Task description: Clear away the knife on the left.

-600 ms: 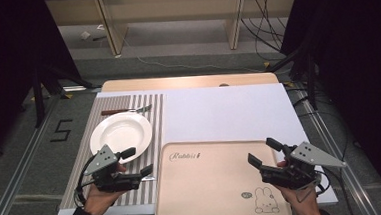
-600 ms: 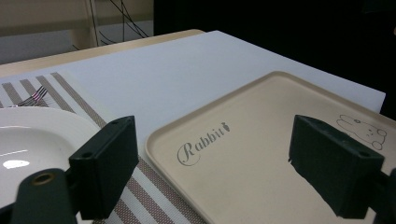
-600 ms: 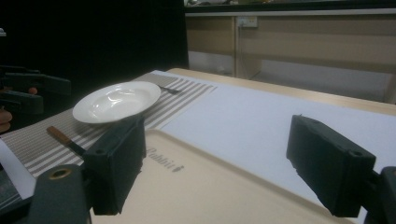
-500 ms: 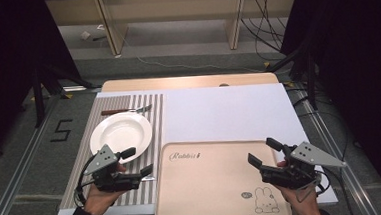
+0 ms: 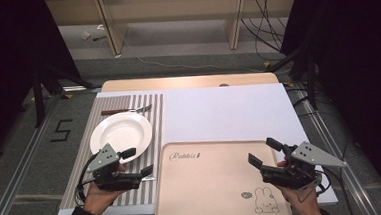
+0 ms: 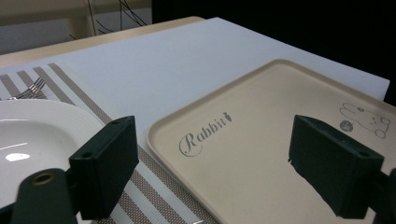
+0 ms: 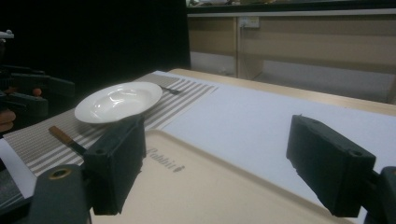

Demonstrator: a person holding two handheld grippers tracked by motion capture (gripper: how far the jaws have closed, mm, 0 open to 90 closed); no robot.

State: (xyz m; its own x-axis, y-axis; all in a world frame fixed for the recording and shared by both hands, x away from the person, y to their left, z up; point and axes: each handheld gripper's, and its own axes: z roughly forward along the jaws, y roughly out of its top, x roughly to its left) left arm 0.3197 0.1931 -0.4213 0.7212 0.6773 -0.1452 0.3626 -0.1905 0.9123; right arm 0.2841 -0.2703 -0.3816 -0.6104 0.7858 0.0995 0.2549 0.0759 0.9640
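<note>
A white plate (image 5: pixel 121 133) rests on a striped placemat (image 5: pixel 156 119) at the left. Behind it lies a fork (image 5: pixel 128 111) with a brown handle. A beige tray (image 5: pixel 213 181) printed with a rabbit sits at the front centre, empty. My left gripper (image 5: pixel 140 160) hovers over the placemat just in front of the plate, open, jaws pointing toward the tray (image 6: pixel 261 140). My right gripper (image 5: pixel 261 150) hangs open over the tray's right edge. Nothing lies between the jaws of my left gripper (image 6: pixel 219 168) or my right gripper (image 7: pixel 222 163). A brown-handled knife (image 7: pixel 63 136) lies on the placement near the plate (image 7: pixel 119 100).
A white board (image 5: pixel 224 113) covers the table behind the tray, over a wooden tabletop (image 5: pixel 187 81). Cables and wooden shelf legs (image 5: pixel 110 22) stand on the floor beyond. Metal rails (image 5: pixel 330 139) run along both sides of the table.
</note>
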